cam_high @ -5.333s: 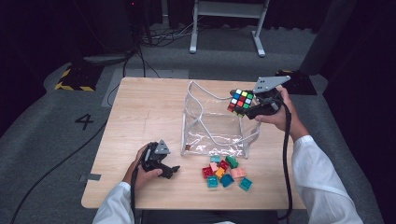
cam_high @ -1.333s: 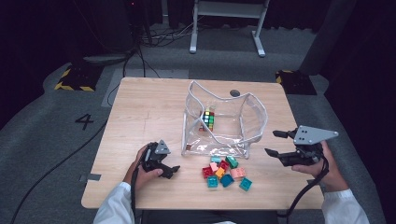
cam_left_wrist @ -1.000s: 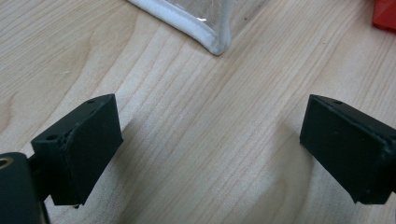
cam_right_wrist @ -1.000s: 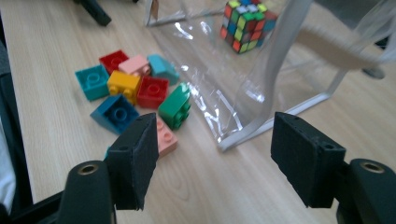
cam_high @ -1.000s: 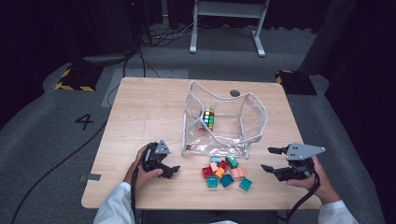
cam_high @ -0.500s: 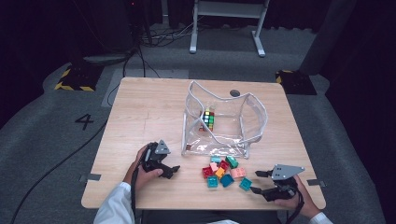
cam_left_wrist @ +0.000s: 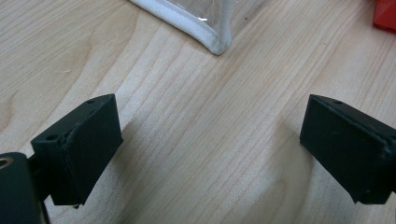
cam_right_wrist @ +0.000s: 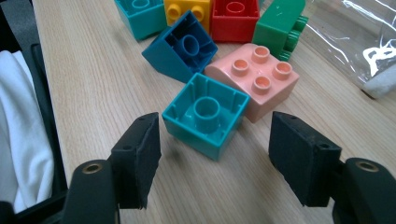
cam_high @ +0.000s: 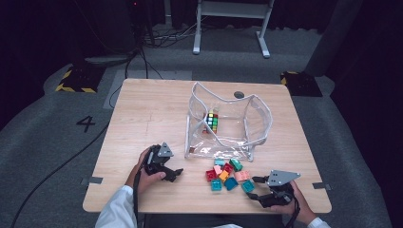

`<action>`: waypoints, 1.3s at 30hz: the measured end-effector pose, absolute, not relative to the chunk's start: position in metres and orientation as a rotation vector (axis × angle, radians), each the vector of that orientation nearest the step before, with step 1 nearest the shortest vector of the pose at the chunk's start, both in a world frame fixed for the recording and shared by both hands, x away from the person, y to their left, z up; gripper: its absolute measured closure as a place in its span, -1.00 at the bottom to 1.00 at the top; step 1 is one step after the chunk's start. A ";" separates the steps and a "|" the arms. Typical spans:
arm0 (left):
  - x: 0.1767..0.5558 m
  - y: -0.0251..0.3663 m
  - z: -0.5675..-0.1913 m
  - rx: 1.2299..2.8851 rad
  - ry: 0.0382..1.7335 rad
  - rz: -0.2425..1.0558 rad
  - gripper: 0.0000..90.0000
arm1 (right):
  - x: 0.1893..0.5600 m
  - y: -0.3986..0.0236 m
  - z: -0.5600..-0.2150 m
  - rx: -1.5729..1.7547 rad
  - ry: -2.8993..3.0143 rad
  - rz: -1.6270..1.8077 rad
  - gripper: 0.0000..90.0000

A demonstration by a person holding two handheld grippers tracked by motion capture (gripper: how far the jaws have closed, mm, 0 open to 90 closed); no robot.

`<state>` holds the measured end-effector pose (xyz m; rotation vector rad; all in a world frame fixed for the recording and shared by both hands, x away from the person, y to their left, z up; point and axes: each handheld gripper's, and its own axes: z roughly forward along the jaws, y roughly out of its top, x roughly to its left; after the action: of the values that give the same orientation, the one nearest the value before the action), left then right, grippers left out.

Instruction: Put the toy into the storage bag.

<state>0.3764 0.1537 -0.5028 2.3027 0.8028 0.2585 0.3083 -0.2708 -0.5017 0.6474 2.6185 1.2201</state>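
The person wears white sleeves (cam_high: 114,209), with white cloth also at the edge of the right gripper view. Each hand carries a black handheld tool: the left gripper (cam_high: 177,173) and the right gripper (cam_high: 254,187) each bear a grey three-cornered plate on top. A dark cable trails from each. The jaws are black rectangular blocks with matte faces, small holes in their edges, and brass-coloured screw sockets at their bases.

Teal block (cam_right_wrist: 204,119), pink block (cam_right_wrist: 254,77), black-jawed right gripper (cam_right_wrist: 215,163), pale wooden table (cam_right_wrist: 93,84).
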 end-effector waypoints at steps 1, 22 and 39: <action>0.376 0.154 -0.503 2.303 0.803 0.258 -0.88 | 0.309 -0.268 -0.502 0.661 2.620 1.213 -0.21; 0.376 0.154 -0.503 2.303 0.803 0.259 -0.88 | 0.309 -0.266 -0.502 0.657 2.586 1.176 0.08; 0.376 0.154 -0.503 2.303 0.802 0.258 -0.88 | 0.321 -0.294 -0.495 0.724 2.526 1.187 0.30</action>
<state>0.3764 0.1537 -0.5028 2.3027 0.8024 0.2579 0.3206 -0.2941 -0.4946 0.7239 2.5260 1.1867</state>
